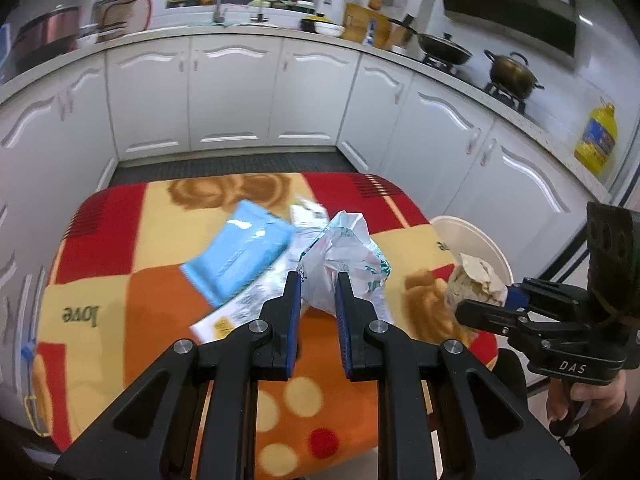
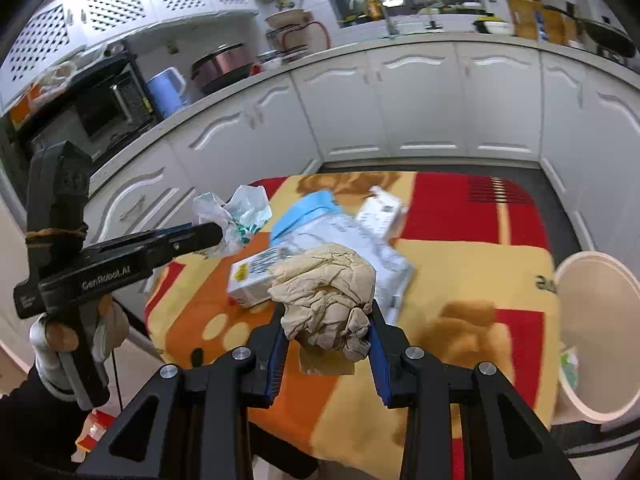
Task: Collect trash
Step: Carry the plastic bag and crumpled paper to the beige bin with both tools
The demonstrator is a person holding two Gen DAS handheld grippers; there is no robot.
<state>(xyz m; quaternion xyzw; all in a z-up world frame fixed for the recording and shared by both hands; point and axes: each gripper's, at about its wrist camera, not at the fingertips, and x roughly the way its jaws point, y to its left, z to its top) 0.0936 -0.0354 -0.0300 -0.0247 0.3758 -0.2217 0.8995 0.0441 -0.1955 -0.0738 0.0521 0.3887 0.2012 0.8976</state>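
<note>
My left gripper [image 1: 317,280] is shut on a crumpled white plastic bag with green print [image 1: 344,256], held above the blanket-covered table [image 1: 152,304]. The bag also shows at the left of the right wrist view as the white bag [image 2: 236,212], pinched by the left gripper [image 2: 218,234]. My right gripper [image 2: 328,308] is shut on a crumpled beige paper wad [image 2: 324,292], lifted over the table. In the left wrist view that paper wad [image 1: 476,284] hangs from the right gripper [image 1: 508,300] near the bin. A light blue packet [image 1: 240,248], white wrappers and a small box [image 2: 252,276] lie on the blanket.
A round cream trash bin [image 2: 596,320] stands at the table's right side, also visible as the bin [image 1: 472,236]; some trash lies inside it. White kitchen cabinets [image 1: 232,96] wrap around behind. A person's hand [image 1: 588,400] grips the right handle.
</note>
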